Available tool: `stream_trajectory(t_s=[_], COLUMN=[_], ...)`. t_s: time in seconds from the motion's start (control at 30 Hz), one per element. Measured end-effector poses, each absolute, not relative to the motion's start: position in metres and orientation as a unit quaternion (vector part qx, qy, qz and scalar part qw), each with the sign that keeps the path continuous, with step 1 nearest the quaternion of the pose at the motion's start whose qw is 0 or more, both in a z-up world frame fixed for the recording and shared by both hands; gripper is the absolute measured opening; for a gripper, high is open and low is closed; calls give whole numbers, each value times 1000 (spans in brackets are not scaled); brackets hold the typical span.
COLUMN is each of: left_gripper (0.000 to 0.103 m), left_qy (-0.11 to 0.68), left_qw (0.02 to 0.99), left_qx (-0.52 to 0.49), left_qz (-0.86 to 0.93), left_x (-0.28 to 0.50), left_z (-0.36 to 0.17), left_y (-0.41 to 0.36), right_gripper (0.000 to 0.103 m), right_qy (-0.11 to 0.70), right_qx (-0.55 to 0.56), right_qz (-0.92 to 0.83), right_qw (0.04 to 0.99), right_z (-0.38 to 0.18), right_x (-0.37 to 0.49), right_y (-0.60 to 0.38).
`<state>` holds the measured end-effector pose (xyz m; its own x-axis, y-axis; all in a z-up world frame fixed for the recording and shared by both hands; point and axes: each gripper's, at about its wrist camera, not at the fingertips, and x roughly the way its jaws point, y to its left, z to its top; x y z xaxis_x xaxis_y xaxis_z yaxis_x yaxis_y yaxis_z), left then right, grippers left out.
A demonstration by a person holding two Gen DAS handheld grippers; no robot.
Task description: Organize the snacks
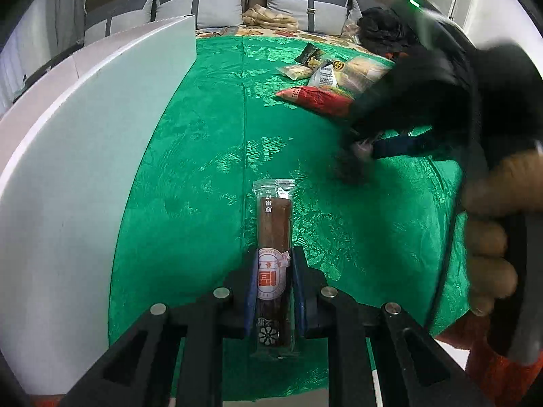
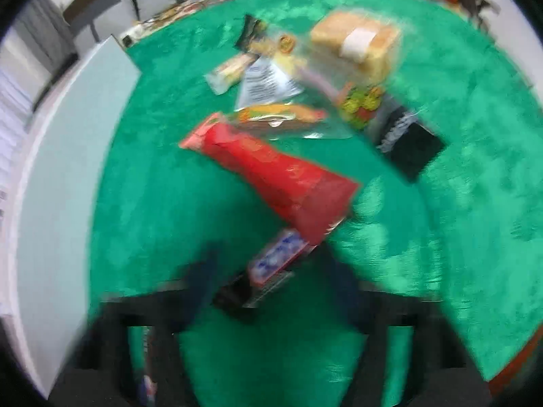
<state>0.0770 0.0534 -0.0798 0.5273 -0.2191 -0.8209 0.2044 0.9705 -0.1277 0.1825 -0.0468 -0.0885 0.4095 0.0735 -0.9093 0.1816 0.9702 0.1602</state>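
Observation:
My left gripper (image 1: 274, 264) is shut on a long brown snack stick in clear wrap (image 1: 274, 234), which points forward over the green cloth (image 1: 190, 156). My right gripper (image 2: 271, 271) is open, its blurred fingers either side of a small dark bar with a blue-white label (image 2: 264, 271) lying on the cloth. A red packet (image 2: 271, 173) lies just ahead of it and partly over the bar's far end. In the left wrist view the right gripper (image 1: 366, 149) is a blurred black shape at the right, above the cloth.
A pile of snacks lies further back: a bread loaf (image 2: 356, 47), a white-label pouch (image 2: 264, 84), an orange packet (image 2: 281, 115), a black packet (image 2: 414, 146). A white board (image 1: 68, 169) bounds the left side. Pillows (image 1: 203, 3) are behind the table.

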Motion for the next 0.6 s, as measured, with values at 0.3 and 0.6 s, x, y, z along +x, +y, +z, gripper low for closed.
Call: stream_trajectory(t_s=[0.3, 0.6], left_gripper=[18, 18], left_qy=[457, 420], left_qw=[873, 878], left_qx=[-57, -139], left_qz=[-159, -181], left_x=[84, 75], left_z=[-72, -31], left_y=[59, 76], right_gripper=[18, 18], right_qy=[519, 427], right_qx=[238, 378], right_qz=[-10, 58], right_qw=[821, 819], right_z=[-79, -64], right_x=[110, 67], right_y=[-137, -199])
